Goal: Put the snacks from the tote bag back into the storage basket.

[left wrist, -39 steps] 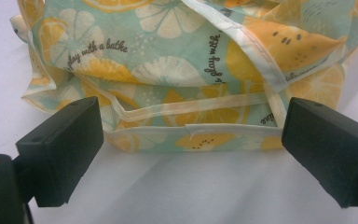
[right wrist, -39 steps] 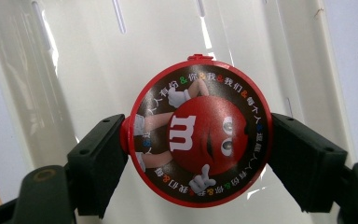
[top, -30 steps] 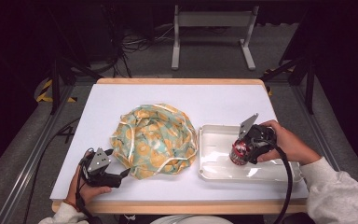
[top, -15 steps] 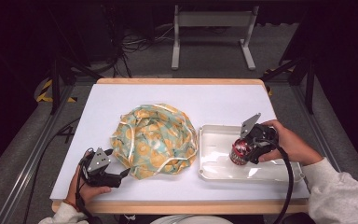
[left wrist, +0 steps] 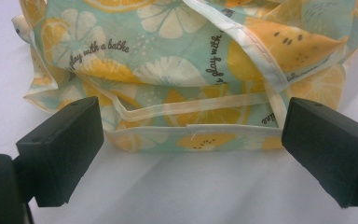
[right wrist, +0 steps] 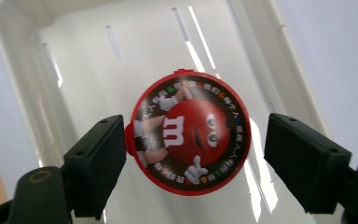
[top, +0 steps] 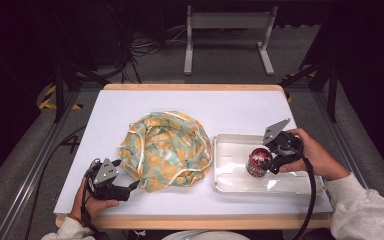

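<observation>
I am holding my right gripper over the red candy tub, which is standing in the white tray at three o'clock on the table. Its jaws have just been opening; a gap shows beside the lid. My left gripper, spread wide, is facing the bundled citrus-print cloth at seven o'clock.

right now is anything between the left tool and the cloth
Nothing visible. The left tool points at the cloth with its jaws open, and only bare table lies between them and the cloth's near hem. The can sits apart in the tray, between the right tool's jaws, which have just been opening.
</observation>
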A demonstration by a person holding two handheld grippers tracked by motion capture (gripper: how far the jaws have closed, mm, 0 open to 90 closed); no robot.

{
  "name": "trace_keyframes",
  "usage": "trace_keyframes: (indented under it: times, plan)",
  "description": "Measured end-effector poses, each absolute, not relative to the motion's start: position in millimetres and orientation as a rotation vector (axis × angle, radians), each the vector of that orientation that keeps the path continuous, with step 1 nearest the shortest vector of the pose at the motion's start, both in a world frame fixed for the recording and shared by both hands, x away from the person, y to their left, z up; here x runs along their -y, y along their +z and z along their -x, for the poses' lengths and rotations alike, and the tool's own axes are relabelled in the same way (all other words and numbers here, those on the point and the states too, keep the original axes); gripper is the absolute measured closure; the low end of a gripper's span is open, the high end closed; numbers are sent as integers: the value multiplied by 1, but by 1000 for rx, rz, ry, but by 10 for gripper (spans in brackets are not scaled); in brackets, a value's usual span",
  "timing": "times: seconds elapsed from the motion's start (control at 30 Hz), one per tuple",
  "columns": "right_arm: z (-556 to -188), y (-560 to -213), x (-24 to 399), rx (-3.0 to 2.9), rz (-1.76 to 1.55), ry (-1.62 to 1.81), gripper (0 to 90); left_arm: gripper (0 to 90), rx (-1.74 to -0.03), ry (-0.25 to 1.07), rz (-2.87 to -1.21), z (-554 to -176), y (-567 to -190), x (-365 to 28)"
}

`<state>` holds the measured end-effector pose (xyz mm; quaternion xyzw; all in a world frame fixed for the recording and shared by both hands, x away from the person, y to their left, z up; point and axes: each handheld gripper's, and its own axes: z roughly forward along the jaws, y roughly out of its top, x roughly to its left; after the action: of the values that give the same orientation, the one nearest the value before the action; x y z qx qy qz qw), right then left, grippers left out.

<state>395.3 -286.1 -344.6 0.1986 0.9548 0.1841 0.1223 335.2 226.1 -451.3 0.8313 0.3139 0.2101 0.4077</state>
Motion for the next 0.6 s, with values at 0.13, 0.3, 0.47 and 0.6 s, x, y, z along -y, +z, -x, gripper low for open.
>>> trace_keyframes:
  times: [0.13,0.3,0.47,0.6]
  plan:
    - [-391,-346,291,-2737,-625,604,180,62,-785,531,-2096,-337,-451,-225]
    - [-388,-347,295,-2673,-667,657,130,62,-776,529,-2100,-338,-450,-224]
    - [-382,-350,297,-2614,-672,694,118,62,-773,529,-2099,-339,-450,-224]
    - [-378,-353,299,-2571,-666,742,106,62,-770,530,-2105,-339,-450,-223]
